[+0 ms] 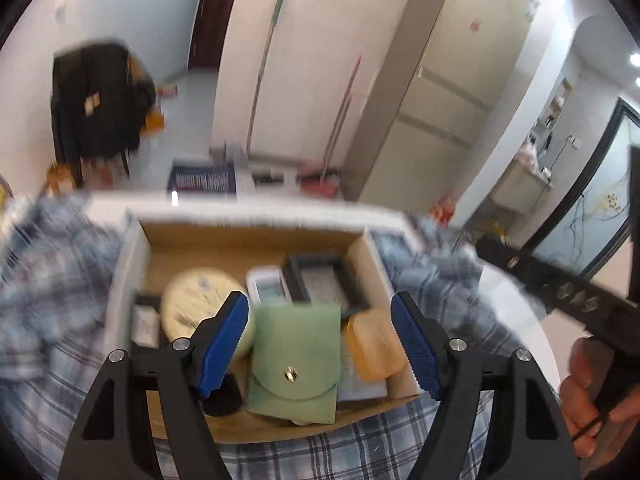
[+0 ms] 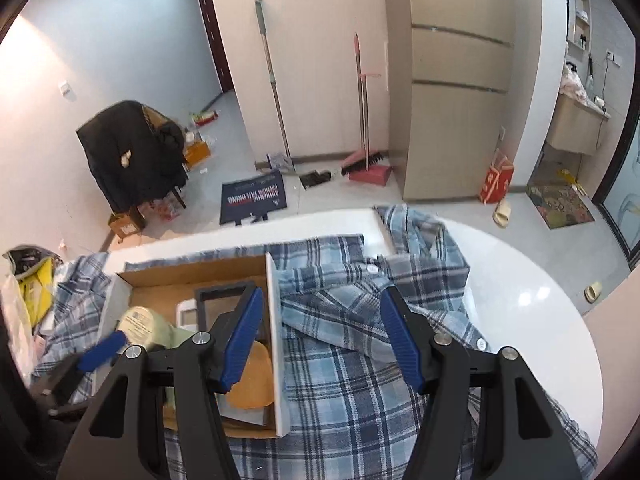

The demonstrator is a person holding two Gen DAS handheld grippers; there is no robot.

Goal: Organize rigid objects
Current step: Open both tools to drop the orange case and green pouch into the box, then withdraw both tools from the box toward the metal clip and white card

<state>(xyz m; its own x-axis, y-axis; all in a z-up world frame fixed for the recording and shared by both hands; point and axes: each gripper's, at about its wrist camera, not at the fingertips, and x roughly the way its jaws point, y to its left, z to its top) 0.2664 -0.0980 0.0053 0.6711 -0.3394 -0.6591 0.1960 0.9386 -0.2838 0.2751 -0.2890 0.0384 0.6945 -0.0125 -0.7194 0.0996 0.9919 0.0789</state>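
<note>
An open cardboard box (image 1: 256,244) (image 2: 276,320) lies on a plaid cloth. Inside are a green snap pouch (image 1: 296,356), a round cream tin (image 1: 196,300) (image 2: 140,326), an orange ribbed case (image 1: 372,344) (image 2: 252,384), a white device (image 1: 268,284) and a black frame (image 1: 320,280) (image 2: 224,300). My left gripper (image 1: 320,340) hovers open over the pouch, its pads clear of it on both sides. My right gripper (image 2: 322,340) is open and straddles the box's right wall, one finger over the box and one over the cloth, holding nothing.
The blue plaid cloth (image 2: 360,380) covers much of a white round table (image 2: 532,320), whose edge curves at the right. A hand (image 1: 588,392) holds the right gripper's handle at the right of the left wrist view. Beyond the table are a chair, a mat and brooms.
</note>
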